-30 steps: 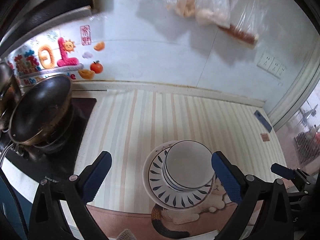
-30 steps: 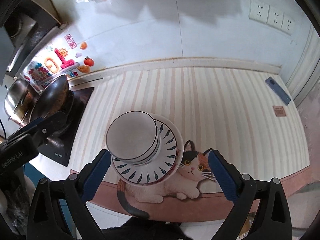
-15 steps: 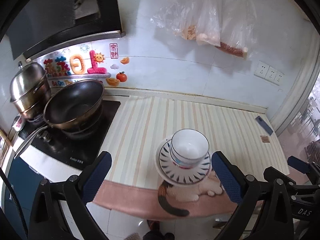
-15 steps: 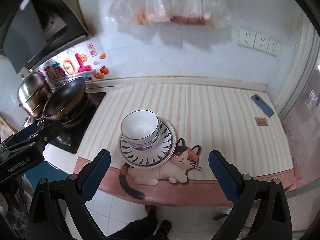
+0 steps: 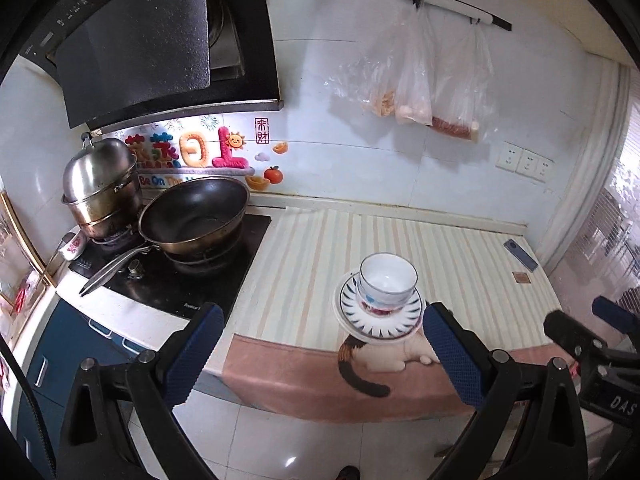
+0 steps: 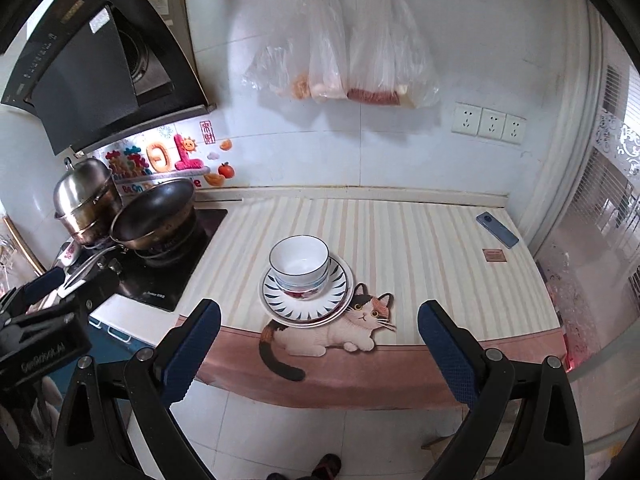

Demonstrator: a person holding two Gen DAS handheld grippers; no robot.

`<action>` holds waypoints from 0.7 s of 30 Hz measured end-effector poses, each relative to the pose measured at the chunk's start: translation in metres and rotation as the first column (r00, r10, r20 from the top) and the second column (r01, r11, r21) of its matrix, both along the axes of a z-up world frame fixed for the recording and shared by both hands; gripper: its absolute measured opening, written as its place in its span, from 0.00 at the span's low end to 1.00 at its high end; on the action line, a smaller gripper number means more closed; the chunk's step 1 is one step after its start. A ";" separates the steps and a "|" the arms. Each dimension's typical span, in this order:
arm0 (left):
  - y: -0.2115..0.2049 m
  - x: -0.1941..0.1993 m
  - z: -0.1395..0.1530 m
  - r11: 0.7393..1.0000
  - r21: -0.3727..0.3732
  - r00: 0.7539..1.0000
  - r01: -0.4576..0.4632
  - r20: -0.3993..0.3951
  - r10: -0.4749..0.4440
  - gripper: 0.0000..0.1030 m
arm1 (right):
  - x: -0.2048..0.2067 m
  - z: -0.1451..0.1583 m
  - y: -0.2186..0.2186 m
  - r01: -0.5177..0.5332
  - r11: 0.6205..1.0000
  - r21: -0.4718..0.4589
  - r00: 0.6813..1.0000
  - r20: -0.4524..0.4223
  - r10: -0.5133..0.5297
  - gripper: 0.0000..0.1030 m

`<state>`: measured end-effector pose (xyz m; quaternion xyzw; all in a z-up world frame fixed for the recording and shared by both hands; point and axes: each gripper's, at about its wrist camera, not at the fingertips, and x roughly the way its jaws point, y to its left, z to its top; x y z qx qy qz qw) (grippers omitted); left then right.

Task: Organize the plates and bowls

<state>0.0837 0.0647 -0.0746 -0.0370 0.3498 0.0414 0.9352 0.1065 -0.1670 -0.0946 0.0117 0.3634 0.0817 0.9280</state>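
A striped counter mat (image 6: pixel 400 240), printed with a cat along its front edge, is seen spread over the worktop, with a black hob (image 5: pixel 192 276) at its left carrying a dark wok (image 5: pixel 194 212) and a lidded steel pot (image 5: pixel 100 188). Near the front middle of the mat, the stack of plates (image 6: pixel 307 300) is found, and a white bowl (image 6: pixel 299 262) with a dark rim is seated on top of it, what looks like a second patterned bowl being nested beneath; the exact count of plates cannot be told. A dark phone (image 6: pixel 497 229) is left near the mat's back right corner, well apart from the crockery. The left gripper (image 5: pixel 320 354) and the right gripper (image 6: pixel 318 352) are both held back from the counter edge with jaws spread wide and nothing between them. The stack is judged to be glazed ceramic: stiff, fairly heavy when lifted together, slippery under the pads and liable to chip or shatter if dropped. The bowl would best be taken by pinching its wall at the rim, one finger inside and one outside; the plates would best be gripped at the overhanging rim and supported from the opposite side by the other gripper. The arrangement appears already tidy.
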 end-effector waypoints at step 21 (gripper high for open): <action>0.012 -0.060 0.014 0.999 0.041 0.998 0.020 0.062 -0.023 1.00 | -0.070 0.021 0.022 0.046 0.999 -0.012 0.996 0.074 -0.045 0.98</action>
